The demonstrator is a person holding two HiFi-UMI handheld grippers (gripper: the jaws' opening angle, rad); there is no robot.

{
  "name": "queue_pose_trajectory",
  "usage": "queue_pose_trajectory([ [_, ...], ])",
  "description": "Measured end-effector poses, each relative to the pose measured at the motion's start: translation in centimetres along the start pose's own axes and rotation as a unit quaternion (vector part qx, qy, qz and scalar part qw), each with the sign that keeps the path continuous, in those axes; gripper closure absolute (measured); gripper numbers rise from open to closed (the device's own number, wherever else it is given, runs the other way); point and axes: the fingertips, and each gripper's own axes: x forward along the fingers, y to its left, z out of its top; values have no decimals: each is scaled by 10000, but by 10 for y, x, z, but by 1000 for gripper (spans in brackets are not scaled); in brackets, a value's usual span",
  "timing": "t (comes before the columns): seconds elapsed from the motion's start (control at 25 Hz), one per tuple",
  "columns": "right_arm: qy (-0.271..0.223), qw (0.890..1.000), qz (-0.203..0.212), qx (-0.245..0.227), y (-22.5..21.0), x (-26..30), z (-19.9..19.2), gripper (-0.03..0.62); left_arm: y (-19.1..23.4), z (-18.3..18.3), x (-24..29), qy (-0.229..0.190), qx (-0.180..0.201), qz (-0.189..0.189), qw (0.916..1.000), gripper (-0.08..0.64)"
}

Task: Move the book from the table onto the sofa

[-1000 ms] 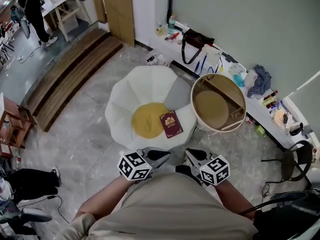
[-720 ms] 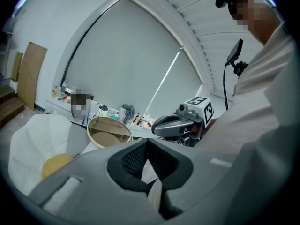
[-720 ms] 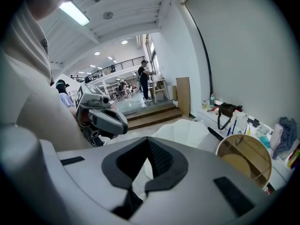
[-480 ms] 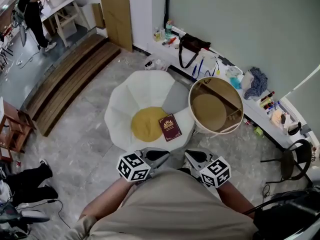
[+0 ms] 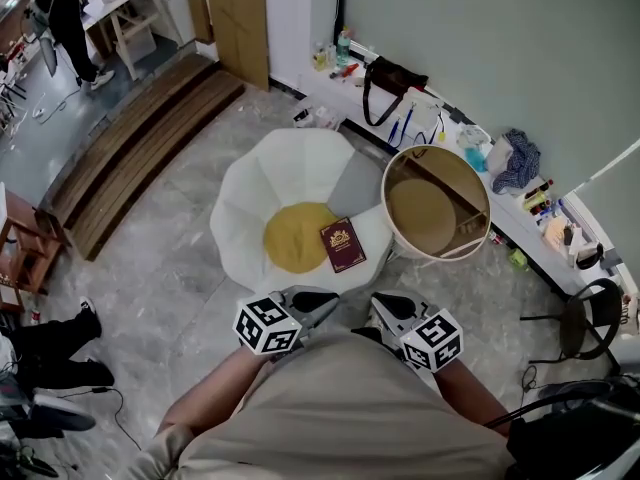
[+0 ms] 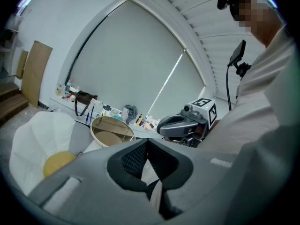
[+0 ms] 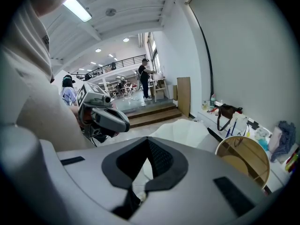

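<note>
Maroon book (image 5: pixel 343 246) lies on the white sofa (image 5: pixel 290 173) seat beside a yellow cushion (image 5: pixel 295 236), off the round counter (image 5: pixel 437 206), ahead and between the left gripper (image 5: pixel 315 303) and right gripper (image 5: pixel 388 308), both closed and empty, its long axis running away from them.

Left gripper (image 5: pixel 322 306), right gripper (image 5: pixel 382 310): closed, empty.

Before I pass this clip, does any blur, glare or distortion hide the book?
Head view: sharp and evenly lit, only the edges bowed; the book on the white sofa reads clearly. Left gripper view: strong fisheye, dark corners. Right gripper view: same fisheye; the ceiling lamp is blown out at upper left.
</note>
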Motion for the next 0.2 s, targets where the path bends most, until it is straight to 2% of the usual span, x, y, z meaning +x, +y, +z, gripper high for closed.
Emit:
queue_pose_trajectory([
  [0.2,19,10000,-39,-4,-4,7,-3,580,10,-7,1,13,-8,12,10000,552],
])
